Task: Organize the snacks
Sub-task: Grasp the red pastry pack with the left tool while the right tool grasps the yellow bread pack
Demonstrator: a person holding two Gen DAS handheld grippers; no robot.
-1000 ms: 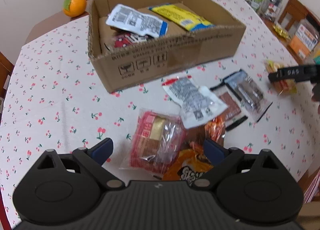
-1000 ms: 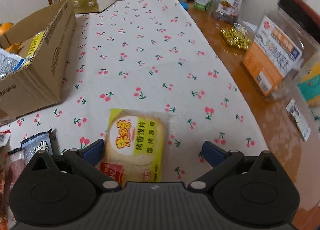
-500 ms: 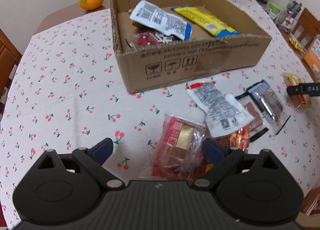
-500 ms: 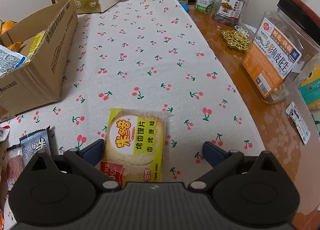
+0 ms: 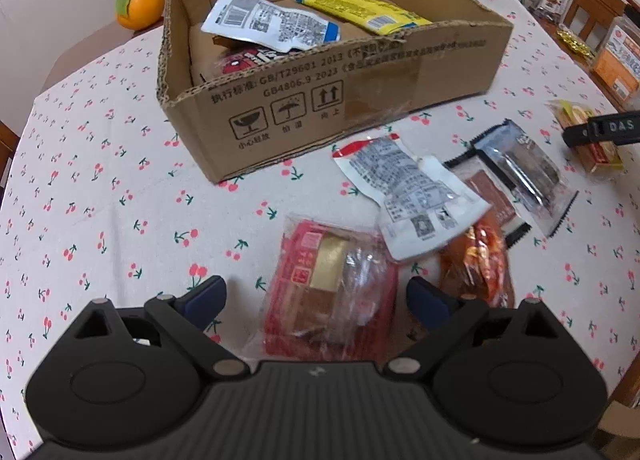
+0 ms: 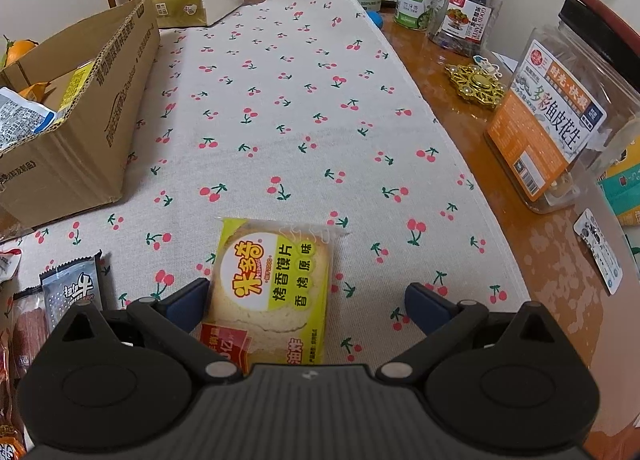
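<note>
Two grippers, jaws wide, holding nothing; left gripper (image 5: 316,296) over red packet (image 5: 326,292), loose packets (image 5: 412,196) crowding its right; right gripper (image 6: 306,300) over yellow packet (image 6: 272,292); jars (image 6: 552,128) on bare wood beside cherry cloth (image 6: 288,108); box (image 5: 320,100) holds white pouch (image 5: 268,22) and yellow bag (image 5: 360,10).
</note>
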